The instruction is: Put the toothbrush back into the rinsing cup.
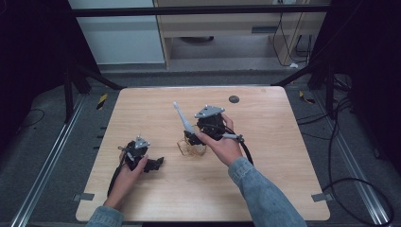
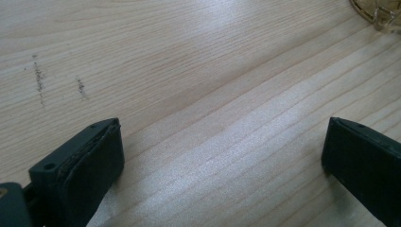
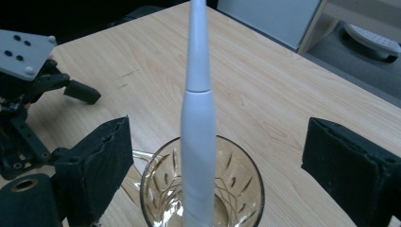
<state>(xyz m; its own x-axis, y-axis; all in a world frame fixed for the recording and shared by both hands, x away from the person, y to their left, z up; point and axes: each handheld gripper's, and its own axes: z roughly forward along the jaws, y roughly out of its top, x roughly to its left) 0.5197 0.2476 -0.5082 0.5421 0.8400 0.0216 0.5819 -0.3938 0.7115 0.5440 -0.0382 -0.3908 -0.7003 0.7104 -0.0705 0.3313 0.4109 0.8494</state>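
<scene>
Right gripper (image 3: pixel 213 156) wide open astride toothbrush (image 3: pixel 198 109) in glass (image 3: pixel 203 189); left gripper (image 2: pixel 222 156) released, empty.

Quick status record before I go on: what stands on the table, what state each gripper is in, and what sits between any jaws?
surface: light wooden table
glass: clear amber cut-pattern glass cup, upright
tool: white slender toothbrush-like handle, standing in the glass cup, leaning
right gripper: open, jaws either side of the glass cup, not touching it
left gripper: open, nothing between jaws, low over bare wood
other: small dark round disc near far edge
</scene>
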